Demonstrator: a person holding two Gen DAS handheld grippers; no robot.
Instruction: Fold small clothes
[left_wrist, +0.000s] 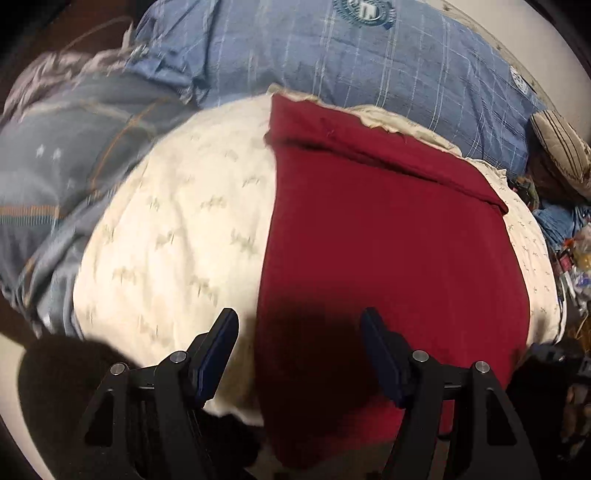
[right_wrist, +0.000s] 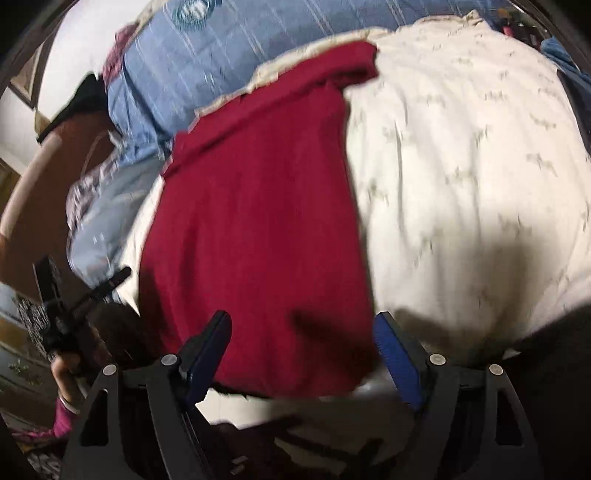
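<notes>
Red garment (left_wrist: 388, 258) spread flat on the cream bedcover (left_wrist: 177, 229).
Far end folded over, blue pillow (left_wrist: 332, 62) beyond it. Left tool (left_wrist: 299, 321) and right tool (right_wrist: 303, 325) both hang spread above its near edge, pinching nothing.

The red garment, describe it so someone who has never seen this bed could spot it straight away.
Start at the bed, covered by a cream quilt with a faint pale print. Below the blue checked pillow, the red garment lies flat on that quilt, its far end folded back in a band. It is the only plain, deep red cloth there; everything near it is cream, blue or grey.
</notes>
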